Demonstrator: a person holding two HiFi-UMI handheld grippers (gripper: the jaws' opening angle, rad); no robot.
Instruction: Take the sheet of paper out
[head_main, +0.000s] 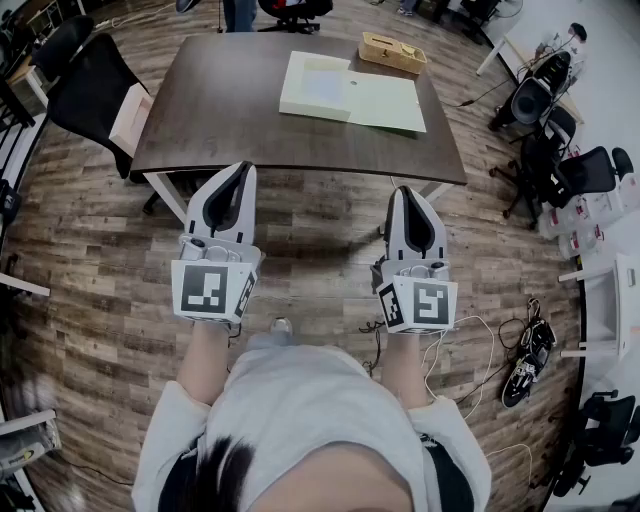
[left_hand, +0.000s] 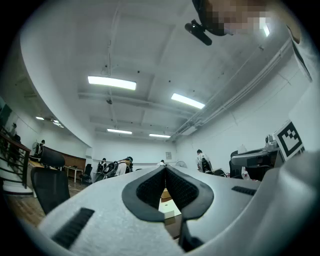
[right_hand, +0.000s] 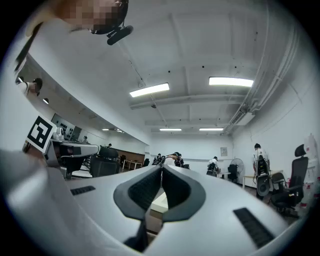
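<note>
A flat cream folder (head_main: 315, 85) lies on the dark brown table (head_main: 220, 120), with a pale green sheet (head_main: 388, 103) spread out from its right side. Both grippers hover over the wooden floor, short of the table's near edge and pointing toward it. My left gripper (head_main: 240, 168) is shut with nothing between its jaws; in the left gripper view the left gripper (left_hand: 165, 168) shows its pads meeting at the tips. My right gripper (head_main: 405, 190) is likewise shut and empty, and the right gripper (right_hand: 161, 167) has its tips touching. Neither touches the folder.
A small wooden box (head_main: 393, 52) sits at the table's far right corner. Black office chairs stand to the left (head_main: 85, 85) and to the right (head_main: 560, 170). Cables (head_main: 525, 360) lie on the floor at right. People stand far off in both gripper views.
</note>
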